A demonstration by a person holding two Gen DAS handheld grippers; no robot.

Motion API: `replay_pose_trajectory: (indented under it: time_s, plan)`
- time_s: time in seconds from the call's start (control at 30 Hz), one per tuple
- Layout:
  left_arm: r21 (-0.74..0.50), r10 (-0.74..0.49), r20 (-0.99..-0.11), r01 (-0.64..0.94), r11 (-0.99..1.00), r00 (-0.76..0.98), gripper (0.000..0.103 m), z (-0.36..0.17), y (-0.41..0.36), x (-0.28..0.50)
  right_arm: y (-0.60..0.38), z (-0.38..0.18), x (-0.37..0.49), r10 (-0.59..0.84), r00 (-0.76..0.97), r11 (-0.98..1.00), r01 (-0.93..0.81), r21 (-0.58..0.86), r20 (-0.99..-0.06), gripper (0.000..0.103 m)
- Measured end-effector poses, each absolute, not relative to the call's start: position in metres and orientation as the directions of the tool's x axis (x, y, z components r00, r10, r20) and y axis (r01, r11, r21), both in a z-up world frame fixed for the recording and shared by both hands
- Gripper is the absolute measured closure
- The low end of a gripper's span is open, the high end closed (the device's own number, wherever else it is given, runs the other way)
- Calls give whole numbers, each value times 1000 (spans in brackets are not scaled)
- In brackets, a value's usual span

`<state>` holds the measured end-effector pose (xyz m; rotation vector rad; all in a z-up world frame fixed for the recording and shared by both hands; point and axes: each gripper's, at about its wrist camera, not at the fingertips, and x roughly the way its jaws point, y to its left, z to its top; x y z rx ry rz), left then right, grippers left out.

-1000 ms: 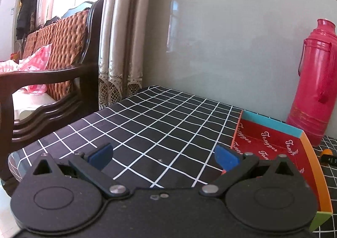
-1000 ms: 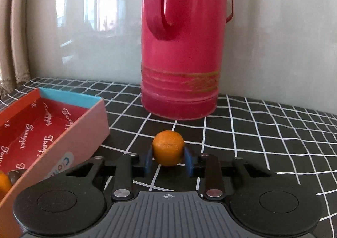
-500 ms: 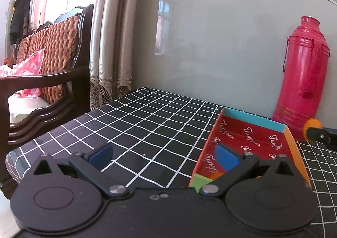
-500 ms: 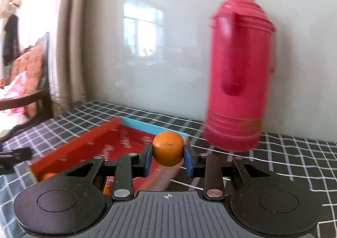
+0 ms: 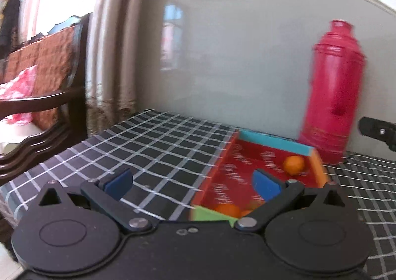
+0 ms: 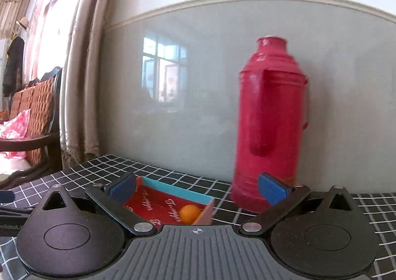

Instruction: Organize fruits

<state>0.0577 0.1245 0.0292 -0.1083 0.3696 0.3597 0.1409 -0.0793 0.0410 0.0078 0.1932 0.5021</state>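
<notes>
The orange (image 6: pixel 189 214) pinched earlier has been released into the red box (image 6: pixel 173 192) near the table's back edge; the right gripper (image 6: pixel 198 188) fingers have just spread, empty. The left gripper (image 5: pixel 193 182) is spread too. Three oranges are seen; one thermos (image 6: pixel 268 126).

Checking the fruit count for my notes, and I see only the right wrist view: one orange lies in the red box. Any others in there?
Observer: Yes. The left wrist view shows more oranges, blurred, at the near end of the box, by its green corner.
Operator: Is the left gripper carrying anything?
Observer: No. The left gripper is open, with nothing between its fingers.
</notes>
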Motion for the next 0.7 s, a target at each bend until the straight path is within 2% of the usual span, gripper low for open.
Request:
replay_pose_trajectory:
  time_s: [0.27, 0.4, 0.53, 0.63, 0.7]
  plan:
    - [-58, 157, -356, -189, 980, 921, 6, 42, 57, -4, -163, 32, 49, 375, 886, 927, -367, 79, -275, 0]
    - [-12, 138, -345, -151, 988, 928, 6, 42, 27, -43, -191, 26, 1, 341, 897, 940, -329, 90, -282, 0]
    - [-40, 109, -330, -129, 991, 938, 6, 42, 16, -72, -206, 21, -31, 313, 906, 950, -301, 84, -286, 0]
    - [-16, 127, -291, -138, 990, 948, 6, 46, 14, -85, -208, 19, -46, 297, 914, 955, -290, 67, -278, 0]
    - [-3, 134, -296, -142, 990, 946, 6, 47, 14, -86, -209, 18, -50, 293, 918, 956, -289, 54, -267, 0]
